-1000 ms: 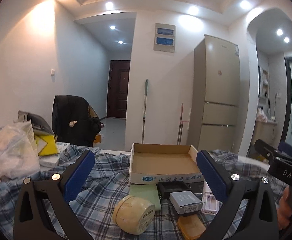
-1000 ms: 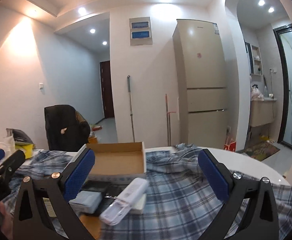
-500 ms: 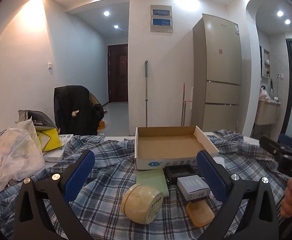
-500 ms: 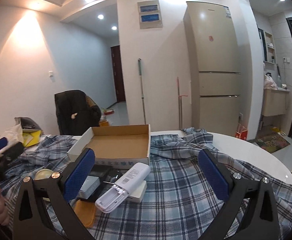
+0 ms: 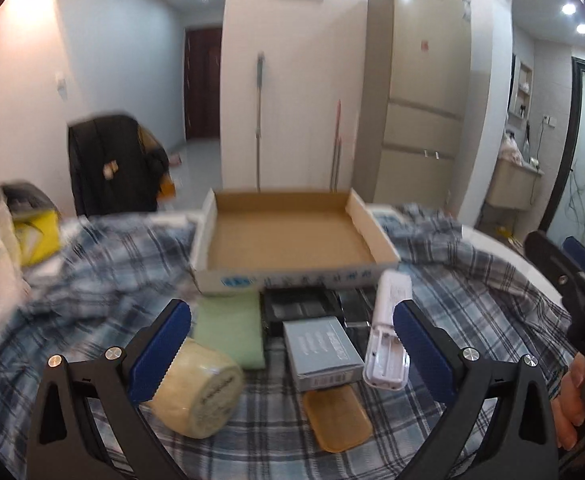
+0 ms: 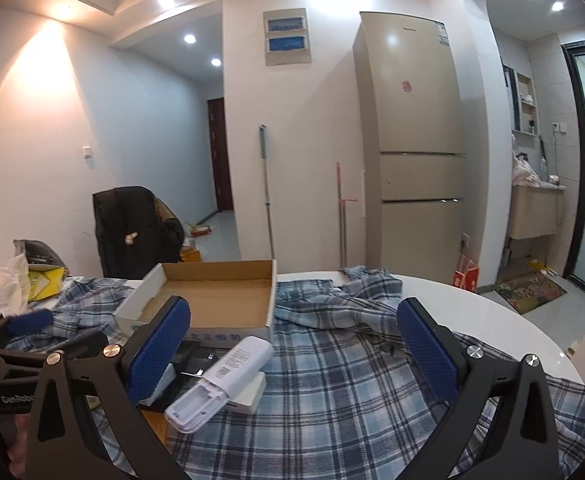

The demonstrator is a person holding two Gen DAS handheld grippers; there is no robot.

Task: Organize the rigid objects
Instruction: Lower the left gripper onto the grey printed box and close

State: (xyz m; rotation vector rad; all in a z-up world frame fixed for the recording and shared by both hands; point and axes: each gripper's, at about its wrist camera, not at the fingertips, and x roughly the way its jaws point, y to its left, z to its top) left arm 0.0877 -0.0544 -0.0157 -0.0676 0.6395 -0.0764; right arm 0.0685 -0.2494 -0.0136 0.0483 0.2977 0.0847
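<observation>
Nothing was sorted yet: the cardboard tray at twelve o'clock lay empty, the rigid objects clustered just before it, and both my left hand-held gripper and right hand-held gripper gaped open, holding nothing.

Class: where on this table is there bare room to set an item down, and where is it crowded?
Free: inside the cardboard box, and the checked cloth right of the white case. Crowded: just before the box, where the green pad, grey box and round jar cluster.
</observation>
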